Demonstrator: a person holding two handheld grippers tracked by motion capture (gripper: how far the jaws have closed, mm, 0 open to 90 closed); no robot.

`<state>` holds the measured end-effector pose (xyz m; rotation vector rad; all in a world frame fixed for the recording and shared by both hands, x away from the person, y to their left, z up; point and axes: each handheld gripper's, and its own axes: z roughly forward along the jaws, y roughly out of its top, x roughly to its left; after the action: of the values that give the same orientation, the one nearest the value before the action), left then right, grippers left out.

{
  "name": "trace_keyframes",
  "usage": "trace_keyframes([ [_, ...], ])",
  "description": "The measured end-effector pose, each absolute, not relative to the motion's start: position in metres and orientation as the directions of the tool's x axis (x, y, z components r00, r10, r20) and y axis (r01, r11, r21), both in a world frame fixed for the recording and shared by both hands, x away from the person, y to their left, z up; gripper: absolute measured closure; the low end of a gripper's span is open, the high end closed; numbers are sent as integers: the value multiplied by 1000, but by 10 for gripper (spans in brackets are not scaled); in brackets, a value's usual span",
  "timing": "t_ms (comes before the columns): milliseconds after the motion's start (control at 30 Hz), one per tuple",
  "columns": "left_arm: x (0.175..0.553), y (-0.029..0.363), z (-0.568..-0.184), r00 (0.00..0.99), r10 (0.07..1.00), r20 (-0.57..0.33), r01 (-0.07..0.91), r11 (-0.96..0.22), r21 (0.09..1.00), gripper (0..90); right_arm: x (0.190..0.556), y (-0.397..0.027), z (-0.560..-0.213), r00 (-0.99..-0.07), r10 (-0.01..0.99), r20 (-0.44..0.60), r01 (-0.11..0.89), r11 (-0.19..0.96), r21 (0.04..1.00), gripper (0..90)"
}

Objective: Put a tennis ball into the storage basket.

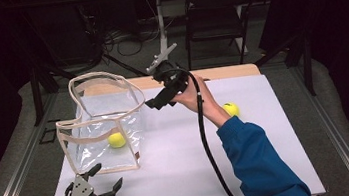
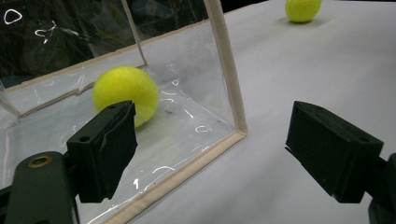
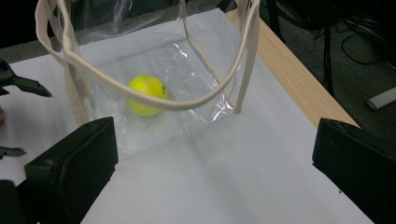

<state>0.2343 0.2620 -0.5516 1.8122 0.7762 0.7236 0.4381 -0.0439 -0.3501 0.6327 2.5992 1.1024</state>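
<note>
High view: right gripper (image 1: 159, 101), jaws wide, just beside bag (image 1: 91, 88) rim.

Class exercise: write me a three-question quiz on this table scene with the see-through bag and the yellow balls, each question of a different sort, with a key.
1. True or false: both yellow tennis balls lie inside the clear plastic bag with cream trim.
2. How many balls rest on the bare white table?
3. The right gripper is: A) open and empty B) shut on a ball.

Key: 1. False: one ball in the bag, one ball outside. 2. One. 3. A.
</note>
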Motion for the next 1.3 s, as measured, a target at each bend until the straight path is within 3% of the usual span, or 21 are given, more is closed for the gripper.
trace_keyframes([
  [1300, 234, 261, -552, 615, 777, 135, 183, -307, 934, 159, 403, -117, -429, -866, 499, -34, 359, 666, 654, 0],
])
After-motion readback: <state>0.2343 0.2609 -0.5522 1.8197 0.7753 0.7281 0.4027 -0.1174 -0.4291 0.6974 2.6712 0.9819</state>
